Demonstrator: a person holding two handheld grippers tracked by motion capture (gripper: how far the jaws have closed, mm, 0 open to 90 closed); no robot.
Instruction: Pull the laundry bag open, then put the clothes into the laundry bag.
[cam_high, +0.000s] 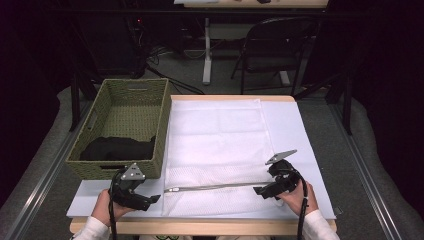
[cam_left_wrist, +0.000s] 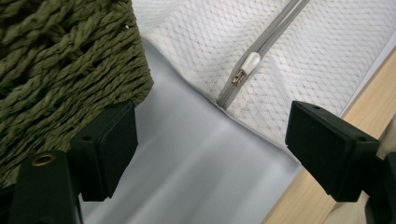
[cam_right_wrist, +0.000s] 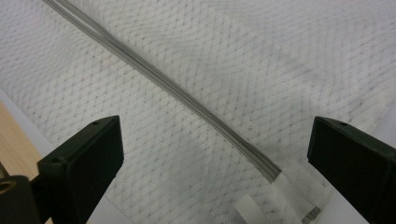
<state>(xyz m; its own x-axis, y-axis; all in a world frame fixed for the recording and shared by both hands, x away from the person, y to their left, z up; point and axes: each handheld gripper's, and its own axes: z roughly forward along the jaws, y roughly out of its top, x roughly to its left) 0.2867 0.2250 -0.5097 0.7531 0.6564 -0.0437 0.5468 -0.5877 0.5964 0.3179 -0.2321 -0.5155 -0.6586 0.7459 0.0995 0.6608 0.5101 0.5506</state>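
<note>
High view: white mesh bag (cam_high: 220, 150) flat right of woven basket (cam_high: 122, 127); left gripper (cam_high: 150, 200) and right gripper (cam_high: 260, 190) at zipper (cam_high: 215, 187) ends. Left gripper view: spread wide, gripping nothing, short of zipper pull (cam_left_wrist: 247, 65). Right gripper view: spread wide above zipper, empty.

White sleeves, black left gripper (cam_high: 156, 198), right gripper (cam_high: 258, 190), grey plates, cables

Bright, evenly lit table; dark, dim surroundings.
</note>
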